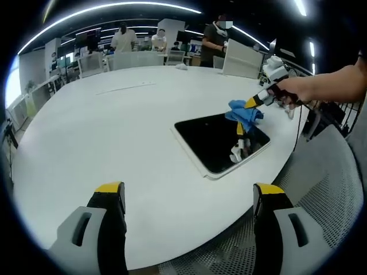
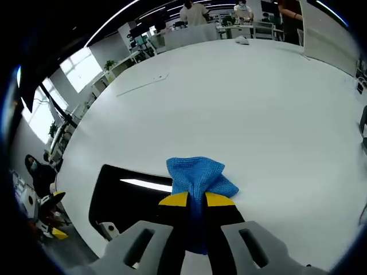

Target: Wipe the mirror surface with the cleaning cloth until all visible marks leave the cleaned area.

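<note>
A dark rectangular mirror (image 1: 221, 139) with a white frame lies flat on the round white table (image 1: 114, 132). In the left gripper view my left gripper (image 1: 189, 197) stands open over the table's near edge, with nothing between its yellow-tipped jaws. My right gripper (image 1: 252, 103) comes in from the right, held by a hand, shut on a blue cleaning cloth (image 1: 245, 113) at the mirror's far right corner. In the right gripper view the right gripper (image 2: 196, 199) pinches the blue cloth (image 2: 198, 175), which hangs over the table beside the mirror (image 2: 132, 197).
A perforated grey chair seat (image 1: 321, 206) sits beside the table at the lower right. A white upright board (image 1: 241, 58) stands at the table's far side. Several people and desks with monitors fill the background. A thin white strip (image 2: 140, 84) lies far out on the table.
</note>
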A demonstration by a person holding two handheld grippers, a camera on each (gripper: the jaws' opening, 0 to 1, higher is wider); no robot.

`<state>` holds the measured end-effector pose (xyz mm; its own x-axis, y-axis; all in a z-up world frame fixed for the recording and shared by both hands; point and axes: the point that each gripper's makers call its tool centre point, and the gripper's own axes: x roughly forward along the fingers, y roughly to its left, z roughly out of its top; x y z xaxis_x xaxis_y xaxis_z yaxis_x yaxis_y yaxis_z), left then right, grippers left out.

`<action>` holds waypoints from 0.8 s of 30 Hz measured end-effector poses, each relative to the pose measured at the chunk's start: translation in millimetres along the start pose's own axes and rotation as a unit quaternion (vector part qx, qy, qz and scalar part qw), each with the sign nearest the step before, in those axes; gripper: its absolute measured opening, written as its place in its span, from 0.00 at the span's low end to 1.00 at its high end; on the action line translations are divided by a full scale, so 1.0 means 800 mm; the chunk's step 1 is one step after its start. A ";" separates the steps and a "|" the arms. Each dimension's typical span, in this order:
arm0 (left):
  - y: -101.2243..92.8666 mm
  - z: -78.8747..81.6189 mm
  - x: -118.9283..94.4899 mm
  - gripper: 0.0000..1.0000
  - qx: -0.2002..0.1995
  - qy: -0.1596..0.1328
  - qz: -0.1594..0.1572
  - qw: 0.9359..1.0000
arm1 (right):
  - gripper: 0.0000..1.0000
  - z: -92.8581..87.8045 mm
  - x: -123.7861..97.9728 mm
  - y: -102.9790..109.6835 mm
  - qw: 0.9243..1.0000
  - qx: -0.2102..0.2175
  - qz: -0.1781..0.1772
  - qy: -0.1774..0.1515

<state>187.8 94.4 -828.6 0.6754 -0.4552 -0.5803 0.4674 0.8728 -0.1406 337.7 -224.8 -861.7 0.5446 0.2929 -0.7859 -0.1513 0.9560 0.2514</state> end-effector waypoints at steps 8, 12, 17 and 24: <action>0.001 -0.001 0.000 0.92 0.000 0.000 -0.001 1.000 | 0.04 -0.026 -0.022 -0.051 0.999 0.020 -0.024 0.011; 0.000 -0.001 0.000 0.92 0.001 0.001 -0.001 1.000 | 0.04 -0.045 -0.026 -0.058 0.999 0.024 -0.031 0.019; 0.001 -0.002 0.000 0.92 0.001 0.002 0.001 1.000 | 0.04 -0.061 -0.024 -0.060 0.999 0.023 -0.034 0.031; 0.005 -0.003 0.000 0.92 -0.003 0.000 0.005 1.000 | 0.05 -0.060 -0.021 -0.060 0.999 -0.031 -0.028 0.030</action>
<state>188.6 98.1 -831.1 0.6808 -0.4459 -0.5811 0.4572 0.8785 -0.1385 296.4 -274.6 -887.9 0.5031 0.2376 -0.8309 -0.1732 0.9697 0.1724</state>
